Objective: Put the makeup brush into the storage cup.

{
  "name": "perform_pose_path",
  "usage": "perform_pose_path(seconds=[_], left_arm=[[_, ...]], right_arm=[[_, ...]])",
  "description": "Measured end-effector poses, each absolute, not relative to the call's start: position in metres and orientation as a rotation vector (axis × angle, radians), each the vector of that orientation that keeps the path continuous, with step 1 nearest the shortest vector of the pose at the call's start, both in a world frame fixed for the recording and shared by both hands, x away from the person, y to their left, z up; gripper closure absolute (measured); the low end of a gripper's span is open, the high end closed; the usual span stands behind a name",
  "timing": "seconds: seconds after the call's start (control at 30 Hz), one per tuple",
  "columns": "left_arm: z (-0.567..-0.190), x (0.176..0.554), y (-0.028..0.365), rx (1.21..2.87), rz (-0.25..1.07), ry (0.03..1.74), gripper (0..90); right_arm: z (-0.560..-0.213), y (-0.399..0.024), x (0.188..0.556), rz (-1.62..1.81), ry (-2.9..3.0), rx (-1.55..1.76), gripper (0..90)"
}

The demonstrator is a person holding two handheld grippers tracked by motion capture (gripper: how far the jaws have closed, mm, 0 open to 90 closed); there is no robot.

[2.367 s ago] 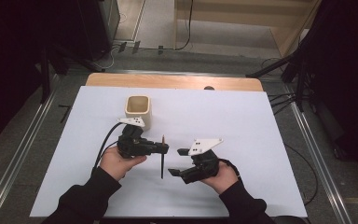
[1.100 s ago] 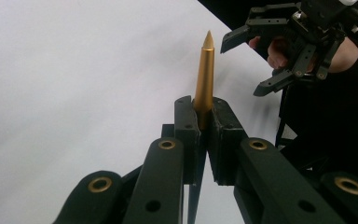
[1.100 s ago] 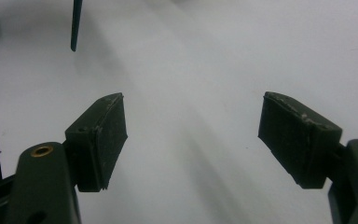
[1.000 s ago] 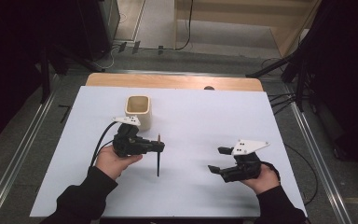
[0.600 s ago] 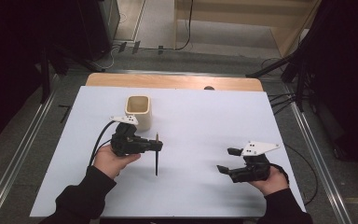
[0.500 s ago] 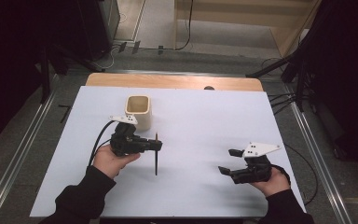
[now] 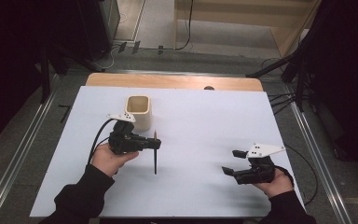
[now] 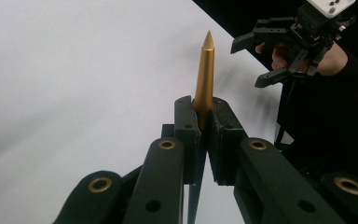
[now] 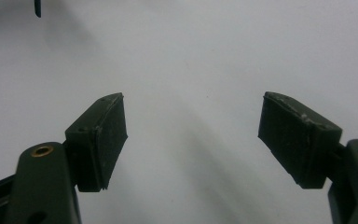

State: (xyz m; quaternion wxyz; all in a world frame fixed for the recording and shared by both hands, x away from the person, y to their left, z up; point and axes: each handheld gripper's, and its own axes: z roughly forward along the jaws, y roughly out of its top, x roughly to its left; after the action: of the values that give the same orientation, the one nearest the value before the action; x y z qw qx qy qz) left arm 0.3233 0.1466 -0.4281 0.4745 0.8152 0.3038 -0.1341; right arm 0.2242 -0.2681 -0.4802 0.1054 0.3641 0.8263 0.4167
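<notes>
My left gripper (image 7: 155,144) is shut on a pen (image 7: 155,161) with a gold pointed end and a black shaft, held nearly upright just in front of the beige square cup (image 7: 138,112). In the left gripper view the gold tip of the pen (image 8: 204,70) sticks up from between the closed pads of my left gripper (image 8: 204,126), and my right gripper (image 8: 261,58) shows farther off at the upper right. My right gripper (image 7: 229,162) hovers open over the table's right side with nothing in it. In the right gripper view, my right gripper (image 9: 191,135) has its pads spread wide over bare white table.
The white table sheet (image 7: 205,116) covers a wooden top (image 7: 168,81) that shows along the far edge. Metal rails run along both sides of the table. The pen's black end (image 9: 37,8) shows at the top left of the right gripper view.
My right gripper has moved from beside the pen at the middle out to the right side of the table, still open. The left gripper has kept its hold on the pen, almost still.
</notes>
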Motion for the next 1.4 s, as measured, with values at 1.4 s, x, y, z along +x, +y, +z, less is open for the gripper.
perform_pose_path(seconds=[1.4], left_arm=[[-0.371,0.371,0.167,1.942,-0.222,0.8,83.8]], right_arm=[[-0.479,-0.267,0.225,1.266,2.423,1.102,24.4]])
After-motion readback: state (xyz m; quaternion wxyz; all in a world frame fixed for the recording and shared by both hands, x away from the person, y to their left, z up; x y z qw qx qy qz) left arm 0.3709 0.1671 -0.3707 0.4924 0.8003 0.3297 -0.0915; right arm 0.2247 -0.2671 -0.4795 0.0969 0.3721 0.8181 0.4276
